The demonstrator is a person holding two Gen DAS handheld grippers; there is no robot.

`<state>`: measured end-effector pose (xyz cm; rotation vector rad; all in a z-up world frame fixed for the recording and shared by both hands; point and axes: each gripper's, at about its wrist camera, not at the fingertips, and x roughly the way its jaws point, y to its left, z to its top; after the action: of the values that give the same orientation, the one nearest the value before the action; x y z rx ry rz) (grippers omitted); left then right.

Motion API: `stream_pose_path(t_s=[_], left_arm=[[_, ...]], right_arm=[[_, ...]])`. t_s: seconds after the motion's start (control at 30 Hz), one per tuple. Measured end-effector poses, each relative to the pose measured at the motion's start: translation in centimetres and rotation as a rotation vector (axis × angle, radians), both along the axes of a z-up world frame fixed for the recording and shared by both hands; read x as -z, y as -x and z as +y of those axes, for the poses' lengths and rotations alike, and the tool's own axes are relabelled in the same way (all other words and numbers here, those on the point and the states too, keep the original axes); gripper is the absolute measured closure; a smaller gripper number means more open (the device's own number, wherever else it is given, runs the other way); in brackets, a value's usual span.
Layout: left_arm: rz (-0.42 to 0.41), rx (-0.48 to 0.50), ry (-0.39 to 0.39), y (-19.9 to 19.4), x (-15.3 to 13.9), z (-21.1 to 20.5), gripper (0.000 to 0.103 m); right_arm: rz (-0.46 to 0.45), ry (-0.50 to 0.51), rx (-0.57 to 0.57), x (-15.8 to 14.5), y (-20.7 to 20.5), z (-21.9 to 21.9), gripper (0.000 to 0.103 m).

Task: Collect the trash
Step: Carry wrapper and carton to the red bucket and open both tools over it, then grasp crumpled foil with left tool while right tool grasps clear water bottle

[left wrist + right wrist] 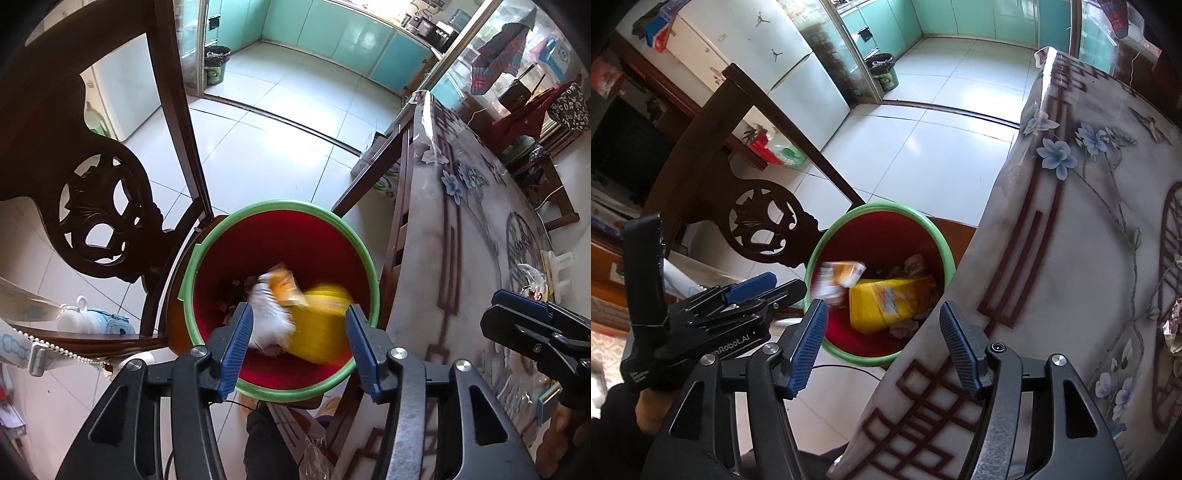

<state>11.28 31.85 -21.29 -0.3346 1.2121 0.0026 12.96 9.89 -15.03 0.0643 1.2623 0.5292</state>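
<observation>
A red trash bin with a green rim (192, 266) (934, 229) stands on the floor between a carved chair and the table. Inside lie a yellow package (317, 332) (879, 299) and other scraps. A blurred white-and-orange wrapper (273, 306) (838, 277) is in the air inside the bin's mouth, touching no finger. My left gripper (299, 339) is open and empty right above the bin. My right gripper (882, 332) is open and empty over the table's edge beside the bin; it also shows in the left wrist view (517, 310).
A dark carved wooden chair (99, 206) (761, 221) stands left of the bin. The table with a floral cloth (461, 236) (1071, 258) is on the right, with crumpled scraps (532, 277) (1172, 328) on it. A second dark bin (216, 66) (882, 70) stands by the kitchen door.
</observation>
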Motion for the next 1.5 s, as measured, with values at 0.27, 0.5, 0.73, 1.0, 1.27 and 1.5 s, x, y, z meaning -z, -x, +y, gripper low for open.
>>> stream_pose_path(t_s=[0.27,0.5,0.73,1.0,1.27,1.5], left_arm=[[-0.016,0.014,-0.010,0.6,-1.0,-2.0,0.052],[-0.034,0.080,-0.011,0.7,-1.9,-7.0,0.052],[-0.051,0.178,-0.001,0.8,-2.9,-14.5,0.052],[-0.067,0.275,0.012,1.3,-4.1,-24.0,0.052],[-0.073,0.369,0.009,1.3,-4.5,-32.6,0.052],[-0.099,0.452,0.045,-1.5,-5.3,-39.6,0.052]], right_arm=[[-0.007,-0.016,0.027,-0.6,1.0,-2.7,0.041],[-0.018,0.023,0.132,-0.7,2.5,-9.4,0.034],[-0.029,0.195,0.330,-0.2,4.5,-23.1,0.029],[0.007,0.445,0.463,0.7,6.6,-37.7,0.021],[0.072,0.404,0.417,4.2,6.0,-42.3,0.021],[0.092,0.293,0.337,6.3,5.5,-42.9,0.047]])
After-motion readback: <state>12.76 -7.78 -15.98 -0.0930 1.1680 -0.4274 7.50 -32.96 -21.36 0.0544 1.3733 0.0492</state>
